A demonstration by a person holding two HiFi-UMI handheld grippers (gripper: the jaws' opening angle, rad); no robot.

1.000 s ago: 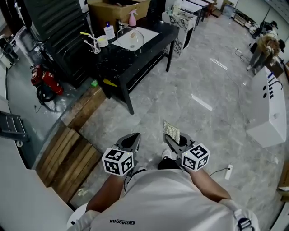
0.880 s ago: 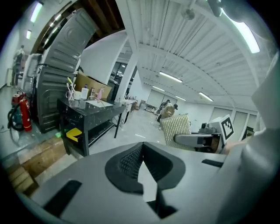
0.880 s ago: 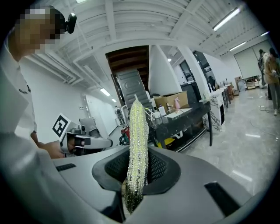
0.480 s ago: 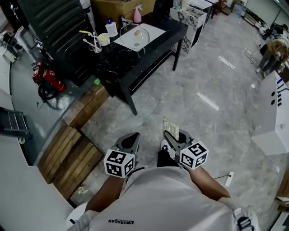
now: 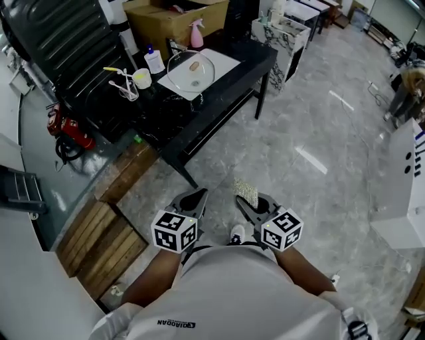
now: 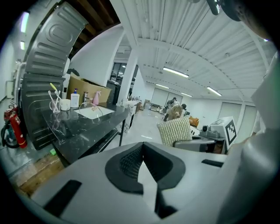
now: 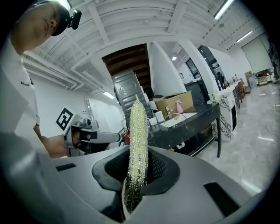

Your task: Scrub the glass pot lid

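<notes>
The glass pot lid (image 5: 190, 70) lies on a white mat (image 5: 219, 62) on the black table (image 5: 242, 73), far ahead of both grippers; it shows small in the left gripper view (image 6: 91, 108). My right gripper (image 5: 246, 200) is shut on a green-and-silver scrub sponge (image 5: 246, 192), which stands edge-on between its jaws (image 7: 136, 153). My left gripper (image 5: 193, 199) is shut with nothing in it, its jaws meeting (image 6: 142, 168). Both grippers hang close to the person's body, over the floor.
On the table stand a white bottle (image 5: 153, 61), a pink spray bottle (image 5: 196, 34), a cup (image 5: 141, 78) and a toothbrush holder (image 5: 121, 87). A cardboard box (image 5: 174, 20) sits behind. Wooden pallets (image 5: 106, 219) lie left; a fire extinguisher (image 5: 70, 129) beside the table.
The view has moved toward the table, which sits lower in the frame now. Both grippers keep their hold and stay side by side in front of the body.
</notes>
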